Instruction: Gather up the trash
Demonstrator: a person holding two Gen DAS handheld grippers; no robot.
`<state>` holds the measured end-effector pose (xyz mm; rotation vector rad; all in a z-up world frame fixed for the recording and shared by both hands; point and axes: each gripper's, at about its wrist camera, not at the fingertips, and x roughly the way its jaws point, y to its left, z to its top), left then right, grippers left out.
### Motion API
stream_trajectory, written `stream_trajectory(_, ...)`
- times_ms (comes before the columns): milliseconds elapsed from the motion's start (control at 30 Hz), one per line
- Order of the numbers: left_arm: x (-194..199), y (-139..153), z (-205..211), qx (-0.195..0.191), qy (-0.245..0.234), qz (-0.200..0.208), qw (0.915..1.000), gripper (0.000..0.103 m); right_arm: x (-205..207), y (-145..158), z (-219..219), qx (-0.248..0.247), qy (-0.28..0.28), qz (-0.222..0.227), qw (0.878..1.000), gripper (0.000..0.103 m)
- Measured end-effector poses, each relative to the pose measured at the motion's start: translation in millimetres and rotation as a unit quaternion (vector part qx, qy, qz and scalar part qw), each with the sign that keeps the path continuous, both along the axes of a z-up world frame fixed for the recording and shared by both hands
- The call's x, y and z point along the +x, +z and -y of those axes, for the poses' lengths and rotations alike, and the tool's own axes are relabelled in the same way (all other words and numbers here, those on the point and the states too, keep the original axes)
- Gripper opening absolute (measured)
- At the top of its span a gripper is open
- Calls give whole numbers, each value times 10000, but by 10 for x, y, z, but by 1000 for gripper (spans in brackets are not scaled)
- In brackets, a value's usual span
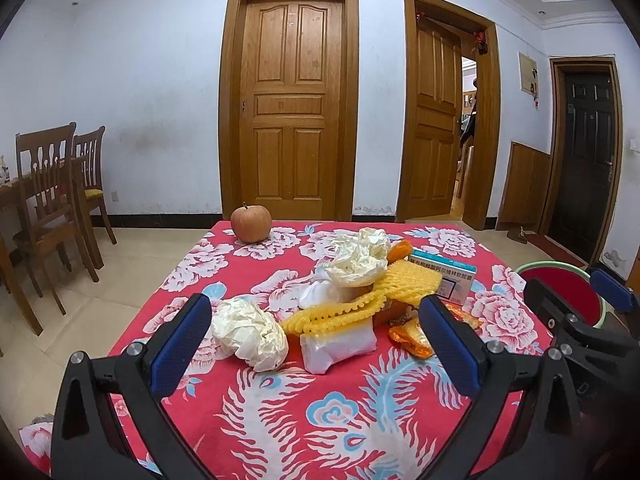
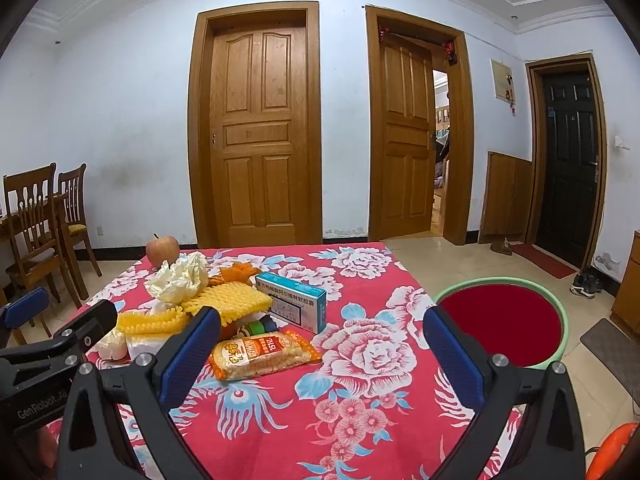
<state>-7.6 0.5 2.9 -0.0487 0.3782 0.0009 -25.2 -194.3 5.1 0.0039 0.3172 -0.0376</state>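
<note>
A heap of trash lies on the red flowered tablecloth: crumpled cream paper, a white plastic bag, yellow foam netting, a blue-white medicine box and an orange snack packet. My left gripper is open, just short of the paper and bag. My right gripper is open, the snack packet just ahead of its left finger. A green basin with a red inside stands on the floor right of the table.
An apple sits at the table's far left edge. Wooden chairs stand at the left wall. Doors line the far wall; shoes and mats lie on the floor at right.
</note>
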Motion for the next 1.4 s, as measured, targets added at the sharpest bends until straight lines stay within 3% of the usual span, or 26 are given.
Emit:
stream_trajectory(967,43,-21,-20,-87,-32,-120,9999,101,-6,-10,-17,-42,2,-29,10000,103)
stream_trajectory(1200,161,-76,-111,-324,-8,-425,9986,101,81,-38,-40,-95,82,-244,9996,103)
stream_trajectory(1400,372,-220,-184,-549,51,-1115,9922,101,200,-81,-66,-129,187,-599,9979,103)
